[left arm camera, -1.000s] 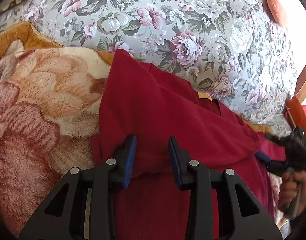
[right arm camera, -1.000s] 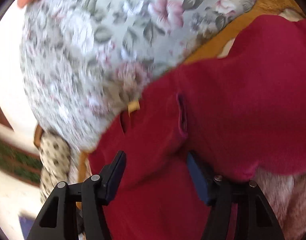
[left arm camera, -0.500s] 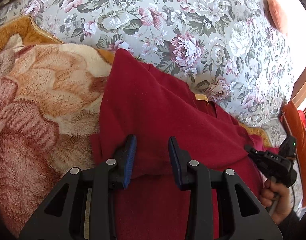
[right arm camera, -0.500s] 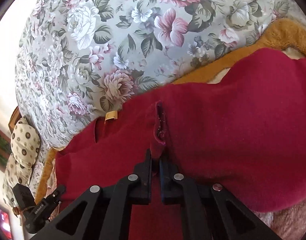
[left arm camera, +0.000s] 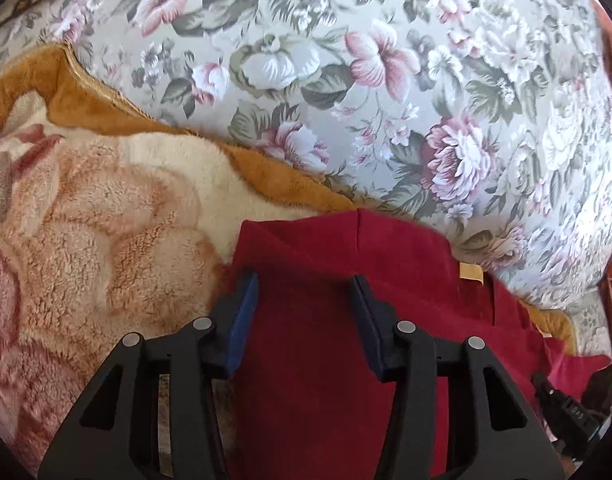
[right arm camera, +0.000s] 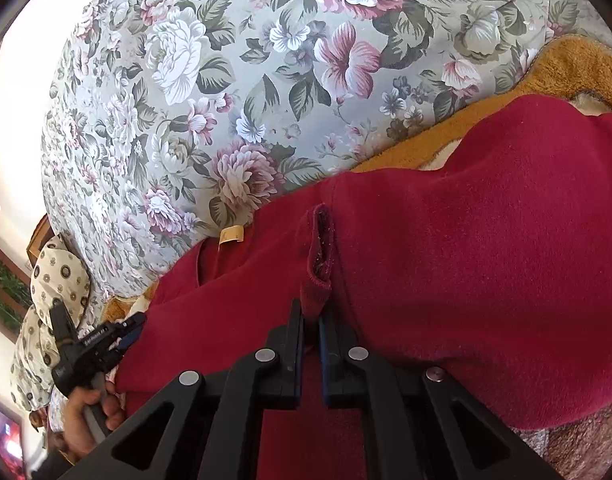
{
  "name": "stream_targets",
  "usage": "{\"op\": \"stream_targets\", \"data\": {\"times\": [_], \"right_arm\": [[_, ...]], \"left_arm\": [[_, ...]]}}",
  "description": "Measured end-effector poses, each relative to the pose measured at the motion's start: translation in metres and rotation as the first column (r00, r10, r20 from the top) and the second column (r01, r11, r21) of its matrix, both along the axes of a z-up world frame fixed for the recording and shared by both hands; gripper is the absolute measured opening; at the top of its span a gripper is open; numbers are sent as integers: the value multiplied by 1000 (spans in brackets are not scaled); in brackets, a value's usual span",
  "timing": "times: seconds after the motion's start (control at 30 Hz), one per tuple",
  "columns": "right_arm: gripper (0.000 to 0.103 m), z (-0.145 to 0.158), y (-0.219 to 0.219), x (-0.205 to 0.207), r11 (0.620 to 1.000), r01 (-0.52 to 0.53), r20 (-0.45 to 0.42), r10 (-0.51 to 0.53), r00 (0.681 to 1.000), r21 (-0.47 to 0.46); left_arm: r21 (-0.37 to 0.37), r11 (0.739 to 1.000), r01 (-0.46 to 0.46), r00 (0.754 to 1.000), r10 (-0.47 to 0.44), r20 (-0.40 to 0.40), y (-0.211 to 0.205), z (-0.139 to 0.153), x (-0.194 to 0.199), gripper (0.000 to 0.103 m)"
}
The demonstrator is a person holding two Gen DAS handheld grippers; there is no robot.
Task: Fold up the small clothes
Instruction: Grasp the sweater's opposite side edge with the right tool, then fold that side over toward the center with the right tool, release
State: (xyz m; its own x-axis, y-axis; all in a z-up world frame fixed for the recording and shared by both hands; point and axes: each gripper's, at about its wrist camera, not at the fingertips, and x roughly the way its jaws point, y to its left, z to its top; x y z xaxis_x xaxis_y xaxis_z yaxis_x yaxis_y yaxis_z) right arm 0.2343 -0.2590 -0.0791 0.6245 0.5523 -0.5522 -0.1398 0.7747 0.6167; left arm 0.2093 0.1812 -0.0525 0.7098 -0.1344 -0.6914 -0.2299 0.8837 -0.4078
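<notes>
Red garment is judged soft and limp. Its hem fold is pinched by right gripper; left gripper is spread wide, holding nothing.

A: Left wrist view. Black left gripper with blue-padded fingers, jaws spread wide, over a dark red fleece garment.

B: Gripping anything?

A: No. Garment lies between and under the fingers, nothing pinched. Left pad sits at the garment's left edge.

B: Garment details?

A: Small tan neck label near its upper right. Vertical crease at the top edge.

B: Surface?

A: Plush cream, pink and orange floral blanket, mustard-brown border. Behind it a grey floral-print sofa backrest.

B: Other gripper?

A: Black right gripper, bottom right corner beside the red cloth, green light on. Fingers too cropped to read.
</notes>
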Motion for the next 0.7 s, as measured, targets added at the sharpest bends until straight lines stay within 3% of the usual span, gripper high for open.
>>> {"op": "stream_targets", "data": {"times": [0.1, 0.17, 0.27, 0.4, 0.5, 0.57, 0.63, 0.7], "right_arm": [[3, 9, -5, -16, 998, 59, 39, -58, 998, -36], [3, 14, -11, -30, 996, 87, 48, -87, 995, -13], [3, 6, -8, -31, 994, 84, -31, -86, 996, -68], [4, 10, -13, -29, 990, 114, -59, -119, 991, -77], [8, 41, -10, -43, 937, 234, 70, -224, 972, -260], [10, 67, -8, -51, 909, 287, 181, -241, 953, -303], [13, 80, 10, -41, 909, 212, 221, -138, 966, -359], [17, 79, 50, -18, 897, 2, 159, 77, 984, -443]], "left_arm": [[18, 1000, -6, 1000, 5, 8, -1, 2, -2, 47], [74, 997, 0, 1000, -1, 6, -9, 5, -4, 47], [165, 985, 40, 999, -39, -9, -26, 9, -2, 55], [197, 979, 52, 999, -49, -24, -31, 8, 0, 59], [186, 981, 48, 999, -46, -18, -29, 6, 1, 59], [177, 983, 48, 999, -46, -12, -29, 4, 2, 59], [178, 983, 46, 999, -45, -10, -28, 3, 2, 59], [182, 982, 45, 999, -44, -12, -32, 2, 4, 59]]}}
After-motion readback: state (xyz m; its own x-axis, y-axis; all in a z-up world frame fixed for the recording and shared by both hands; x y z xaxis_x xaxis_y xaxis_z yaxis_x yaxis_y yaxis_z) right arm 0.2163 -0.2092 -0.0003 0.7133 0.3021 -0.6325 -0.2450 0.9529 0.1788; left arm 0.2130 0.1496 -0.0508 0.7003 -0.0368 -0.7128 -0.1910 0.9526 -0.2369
